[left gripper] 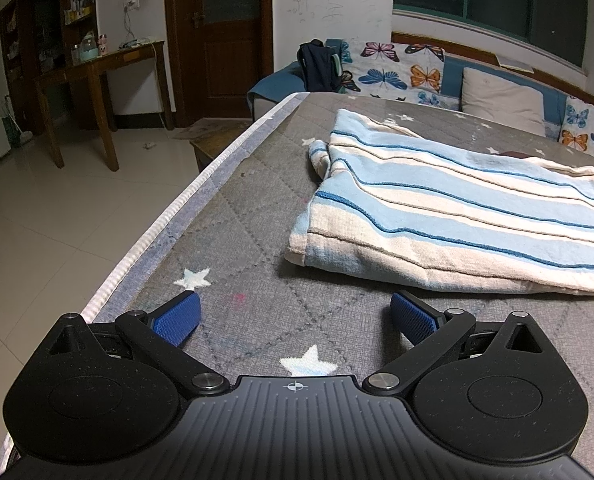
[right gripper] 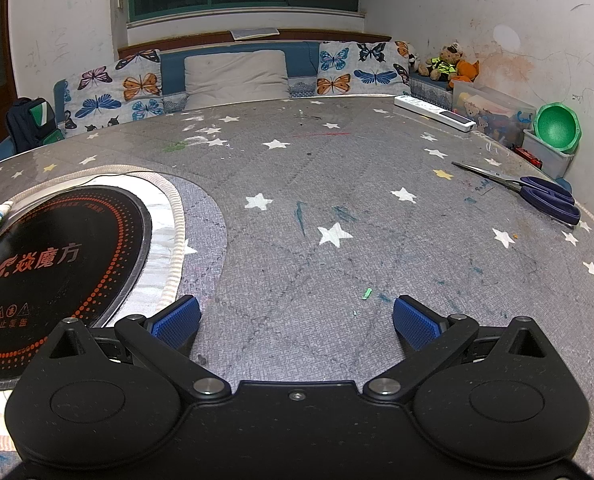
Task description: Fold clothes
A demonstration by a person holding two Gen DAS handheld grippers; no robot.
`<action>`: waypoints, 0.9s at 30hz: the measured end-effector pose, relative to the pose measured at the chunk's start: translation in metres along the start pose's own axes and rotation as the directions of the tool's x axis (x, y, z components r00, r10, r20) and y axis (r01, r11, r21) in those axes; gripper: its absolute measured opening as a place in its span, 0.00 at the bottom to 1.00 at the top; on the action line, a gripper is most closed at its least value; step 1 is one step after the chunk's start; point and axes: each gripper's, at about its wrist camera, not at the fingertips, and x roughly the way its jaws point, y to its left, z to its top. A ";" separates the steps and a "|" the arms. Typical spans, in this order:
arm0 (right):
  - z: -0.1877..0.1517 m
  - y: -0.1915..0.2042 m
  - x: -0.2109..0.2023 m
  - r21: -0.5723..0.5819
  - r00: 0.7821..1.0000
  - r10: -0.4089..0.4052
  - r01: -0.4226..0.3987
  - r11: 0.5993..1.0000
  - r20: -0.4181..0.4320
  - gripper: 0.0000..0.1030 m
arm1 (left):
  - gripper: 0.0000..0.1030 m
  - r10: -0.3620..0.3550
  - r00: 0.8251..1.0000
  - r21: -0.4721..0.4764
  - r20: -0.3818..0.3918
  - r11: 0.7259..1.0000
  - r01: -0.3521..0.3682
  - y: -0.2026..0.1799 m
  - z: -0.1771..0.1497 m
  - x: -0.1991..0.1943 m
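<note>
Tongs: my left gripper [left gripper: 295,316] and right gripper [right gripper: 295,316] both wide, empty
Striped blue-and-cream folded cloth [left gripper: 457,208]: far right of left gripper, released, I judge

The left gripper [left gripper: 295,318] sits low over a grey quilted surface [left gripper: 257,216] with white stars. Its two blue fingers [left gripper: 179,318] are spread wide apart with nothing between them. A folded blue-and-white striped cloth [left gripper: 449,208] lies on the surface ahead, to the right. A butterfly-print sofa [left gripper: 397,68] stands behind.
</note>
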 end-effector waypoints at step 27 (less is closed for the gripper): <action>0.000 0.000 0.000 0.000 1.000 0.000 0.000 1.000 0.000 1.00 | 0.99 -0.108 0.990 0.042 0.090 0.994 0.105 0.022 0.014 -0.041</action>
